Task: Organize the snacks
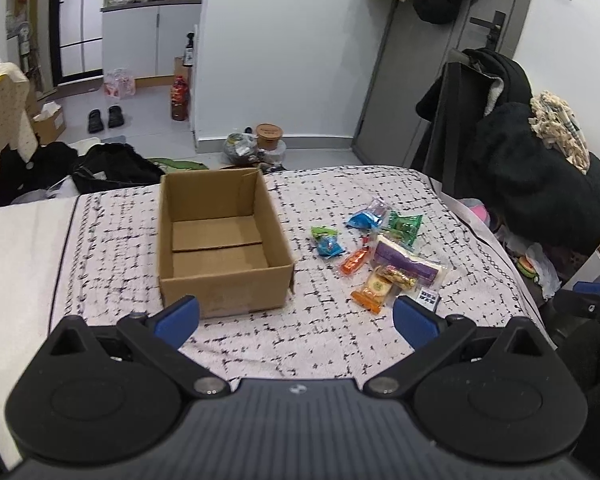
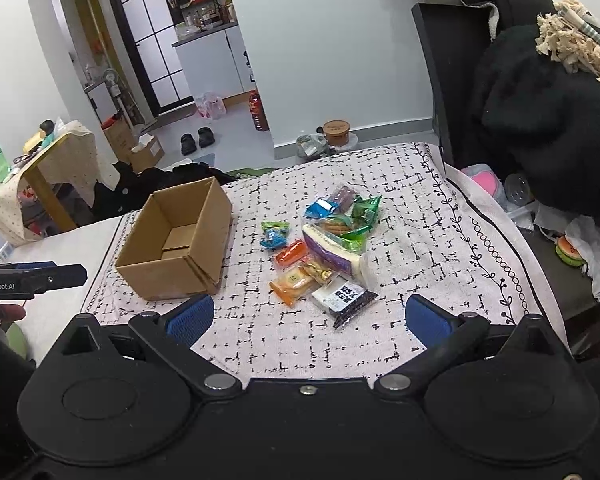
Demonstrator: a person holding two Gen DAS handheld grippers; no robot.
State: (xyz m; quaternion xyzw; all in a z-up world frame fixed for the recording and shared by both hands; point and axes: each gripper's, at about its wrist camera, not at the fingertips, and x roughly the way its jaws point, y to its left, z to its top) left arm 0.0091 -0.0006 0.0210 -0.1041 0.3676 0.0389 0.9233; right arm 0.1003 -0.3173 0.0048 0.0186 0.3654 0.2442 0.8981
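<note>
I am holding both grippers, left gripper (image 1: 296,320) and right gripper (image 2: 308,318), spread wide and empty; cardboard box (image 2: 180,240) is sitting at ten o'clock of the snack pile (image 2: 324,252).

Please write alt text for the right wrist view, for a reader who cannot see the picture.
An open right gripper points at a pile of snack packets on a patterned bedspread. An empty cardboard box stands left of the pile. The left gripper enters at the left edge.
</note>
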